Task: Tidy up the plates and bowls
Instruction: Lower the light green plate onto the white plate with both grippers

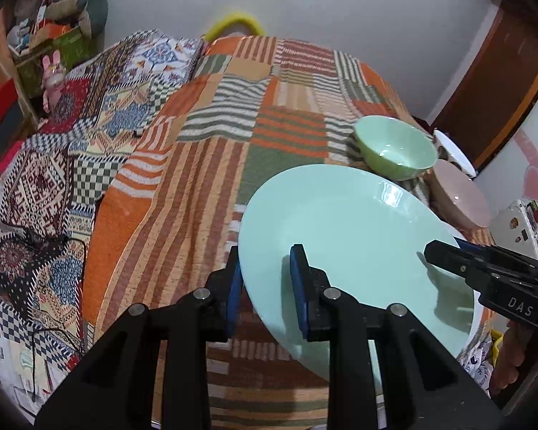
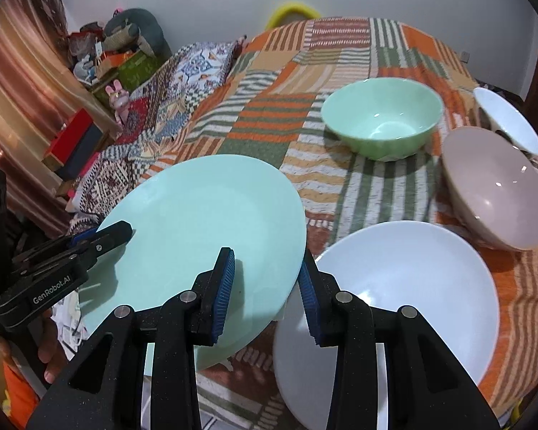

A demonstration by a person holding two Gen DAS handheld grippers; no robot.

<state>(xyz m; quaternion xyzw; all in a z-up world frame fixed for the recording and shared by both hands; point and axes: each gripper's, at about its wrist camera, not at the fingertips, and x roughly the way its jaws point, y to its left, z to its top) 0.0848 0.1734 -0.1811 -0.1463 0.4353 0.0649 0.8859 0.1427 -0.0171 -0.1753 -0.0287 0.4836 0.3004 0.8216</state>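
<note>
Underneath everything lies a striped patchwork quilt (image 2: 269, 107), spread over the surface that carries the dishes. Largest on it is the mint plate (image 2: 204, 236), tilted up off the cloth and held at two edges. The white plate (image 2: 405, 286) lies flat just beside it, right under the mint plate's raised rim. Behind are a green bowl (image 2: 382, 122), a pink bowl (image 2: 498, 186) and a white bowl (image 2: 509, 122), the last two touching. The left gripper (image 1: 265, 283) straddles the mint plate's rim, one pad above and one below, with a gap still showing. The right gripper (image 2: 265, 286) does the same on the opposite edge, partly spread.
</note>
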